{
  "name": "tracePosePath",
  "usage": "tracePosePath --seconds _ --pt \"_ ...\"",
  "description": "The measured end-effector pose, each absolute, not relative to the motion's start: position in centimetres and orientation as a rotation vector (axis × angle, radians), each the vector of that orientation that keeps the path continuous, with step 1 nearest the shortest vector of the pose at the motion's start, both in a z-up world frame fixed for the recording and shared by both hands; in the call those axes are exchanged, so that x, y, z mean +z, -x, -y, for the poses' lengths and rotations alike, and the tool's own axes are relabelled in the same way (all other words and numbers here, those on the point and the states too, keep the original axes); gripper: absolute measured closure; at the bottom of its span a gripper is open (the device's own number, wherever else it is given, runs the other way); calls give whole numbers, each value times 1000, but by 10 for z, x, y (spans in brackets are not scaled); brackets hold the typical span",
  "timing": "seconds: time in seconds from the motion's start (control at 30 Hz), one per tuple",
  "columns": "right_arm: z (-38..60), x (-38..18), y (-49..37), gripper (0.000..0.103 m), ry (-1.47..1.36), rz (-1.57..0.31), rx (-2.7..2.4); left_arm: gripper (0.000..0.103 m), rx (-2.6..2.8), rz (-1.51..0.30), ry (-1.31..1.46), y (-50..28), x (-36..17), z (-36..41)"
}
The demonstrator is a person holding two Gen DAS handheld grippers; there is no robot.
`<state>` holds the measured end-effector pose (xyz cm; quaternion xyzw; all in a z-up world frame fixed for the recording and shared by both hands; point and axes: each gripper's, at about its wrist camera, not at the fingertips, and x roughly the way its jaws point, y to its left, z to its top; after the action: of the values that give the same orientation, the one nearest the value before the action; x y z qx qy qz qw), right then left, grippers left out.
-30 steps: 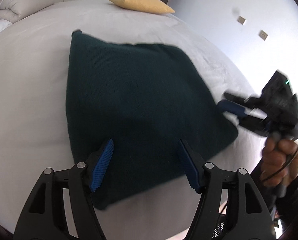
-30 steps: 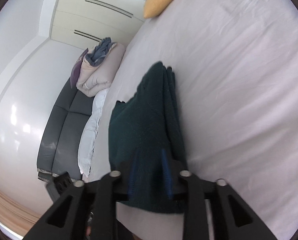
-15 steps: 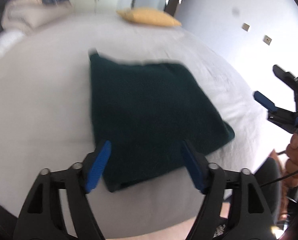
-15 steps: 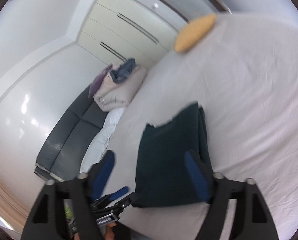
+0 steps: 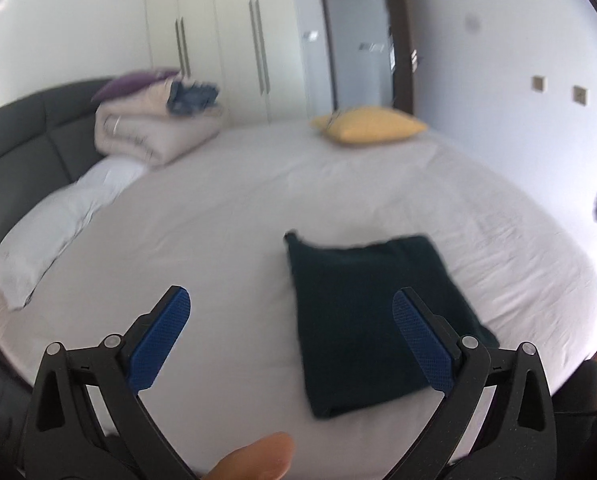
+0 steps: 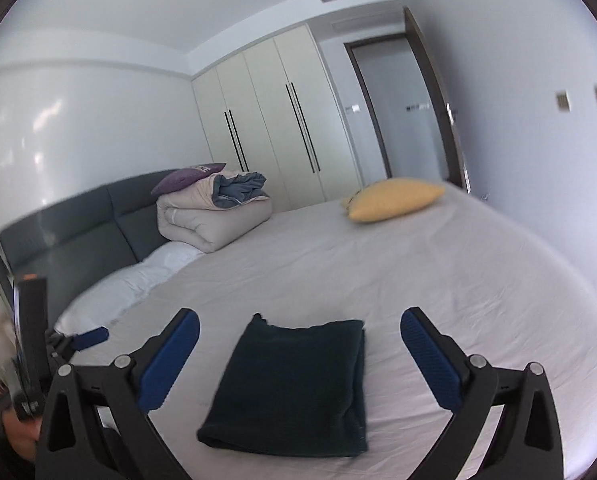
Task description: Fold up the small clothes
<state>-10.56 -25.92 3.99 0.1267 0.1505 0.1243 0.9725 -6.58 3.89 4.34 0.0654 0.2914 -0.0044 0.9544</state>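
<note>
On bed (image 6: 478,280): folded dark garment (image 6: 294,388) | yellow pillow (image 6: 394,199) beyond | both tools opening, nothing between jaws

Open sheet surrounds the folded dark garment (image 6: 294,384) on all sides. Obstacles lie well apart: rolled duvet (image 6: 214,216) and white pillow (image 6: 130,284) by the headboard, yellow cushion (image 6: 394,199) at the far edge.

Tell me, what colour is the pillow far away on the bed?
Yellow pillow; clearest in the right wrist view.
</note>
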Motion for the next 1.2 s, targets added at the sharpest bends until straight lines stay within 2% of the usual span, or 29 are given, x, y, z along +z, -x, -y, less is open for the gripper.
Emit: tracePosePath --seconds 0.1,0.43,0.83,1.2 --pt "255 48 110 0 -235 -323 207 0 0 -636 -94 61 46 -44" --pt "237 35 103 0 -206 -579 172 0 -50 -740 -3 57 26 -51" --pt "221 3 93 0 -193 -721 116 0 -60 -799 25 41 -5 -54" --pt "220 -10 86 0 -169 -774 79 0 -62 -821 32 36 -15 -56"
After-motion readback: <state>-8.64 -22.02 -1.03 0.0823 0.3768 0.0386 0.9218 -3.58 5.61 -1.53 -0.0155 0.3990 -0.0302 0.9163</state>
